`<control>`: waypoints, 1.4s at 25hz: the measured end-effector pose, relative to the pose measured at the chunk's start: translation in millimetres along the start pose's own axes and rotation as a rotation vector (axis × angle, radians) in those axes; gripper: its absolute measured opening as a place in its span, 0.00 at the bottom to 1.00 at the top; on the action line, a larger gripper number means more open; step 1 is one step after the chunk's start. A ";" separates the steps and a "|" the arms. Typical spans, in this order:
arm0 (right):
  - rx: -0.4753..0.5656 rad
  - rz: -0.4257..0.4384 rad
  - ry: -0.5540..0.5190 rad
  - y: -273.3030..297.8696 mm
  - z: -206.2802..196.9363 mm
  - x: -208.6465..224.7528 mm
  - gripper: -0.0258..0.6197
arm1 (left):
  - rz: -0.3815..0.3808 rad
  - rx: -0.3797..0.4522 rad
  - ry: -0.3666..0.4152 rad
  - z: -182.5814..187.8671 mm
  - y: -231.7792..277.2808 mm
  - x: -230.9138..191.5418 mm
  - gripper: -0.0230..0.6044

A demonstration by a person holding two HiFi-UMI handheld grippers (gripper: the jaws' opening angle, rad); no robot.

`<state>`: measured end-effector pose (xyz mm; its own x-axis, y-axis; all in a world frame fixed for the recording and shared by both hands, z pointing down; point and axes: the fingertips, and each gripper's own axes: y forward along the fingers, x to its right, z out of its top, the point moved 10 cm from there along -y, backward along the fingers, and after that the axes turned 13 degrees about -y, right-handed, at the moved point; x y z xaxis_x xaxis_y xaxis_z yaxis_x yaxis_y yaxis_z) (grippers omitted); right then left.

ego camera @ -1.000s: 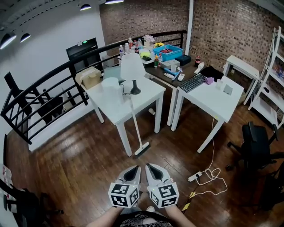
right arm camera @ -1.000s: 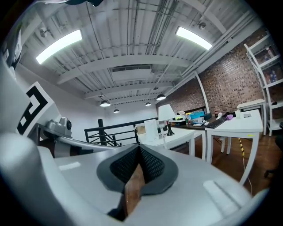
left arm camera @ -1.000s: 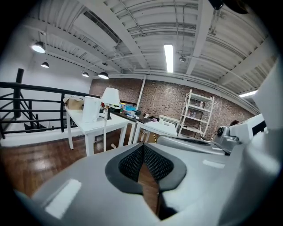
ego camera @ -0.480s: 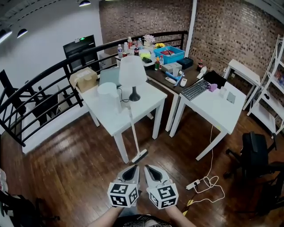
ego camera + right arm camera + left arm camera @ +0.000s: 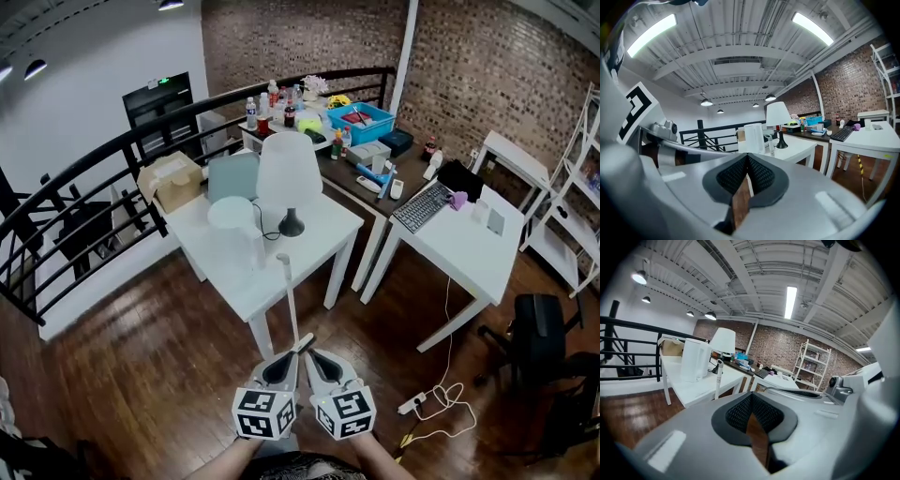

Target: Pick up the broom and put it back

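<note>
The broom (image 5: 289,300) has a thin white handle and leans upright against the front edge of the white table (image 5: 314,246). Its dark head (image 5: 302,344) rests on the wood floor. My left gripper (image 5: 287,362) and right gripper (image 5: 317,360) are held side by side at the bottom centre, both shut and empty, with their tips just short of the broom head. The handle top shows in the left gripper view (image 5: 718,373) and in the right gripper view (image 5: 771,147), well beyond the jaws. Neither gripper touches the broom.
A white lamp (image 5: 290,173) and a white cylinder (image 5: 231,216) stand on the table. A second white table (image 5: 469,258) with a keyboard is at the right, and a cluttered dark desk (image 5: 366,164) is behind. A black railing (image 5: 94,178), a power strip (image 5: 412,403) and a black chair (image 5: 539,328) surround the area.
Both grippers have come forward together toward the table. The broom head, formerly well ahead of the tips, now sits right in front of them. The jaws stayed shut.
</note>
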<state>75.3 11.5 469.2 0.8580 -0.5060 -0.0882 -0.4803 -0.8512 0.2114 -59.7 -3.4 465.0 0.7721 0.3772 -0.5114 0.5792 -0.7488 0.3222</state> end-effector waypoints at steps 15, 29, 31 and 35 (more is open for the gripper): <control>-0.044 0.016 -0.026 119.9 9.0 21.0 0.24 | -0.009 0.009 -0.036 55.6 43.0 -74.7 0.04; -0.093 0.049 -0.020 201.9 -14.8 73.0 0.34 | 0.069 0.023 -0.052 80.8 90.5 -100.4 0.04; -0.100 0.062 -0.024 214.6 -17.6 82.2 0.35 | 0.080 0.024 -0.054 85.5 102.7 -100.8 0.04; -0.121 0.093 -0.026 236.9 -26.2 99.0 0.39 | 0.110 0.036 -0.059 94.3 122.8 -101.1 0.04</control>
<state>51.3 -236.6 536.0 0.8050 -0.5868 -0.0879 -0.5307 -0.7783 0.3357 -91.3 -184.9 481.2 0.8132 0.2592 -0.5210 0.4808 -0.8037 0.3506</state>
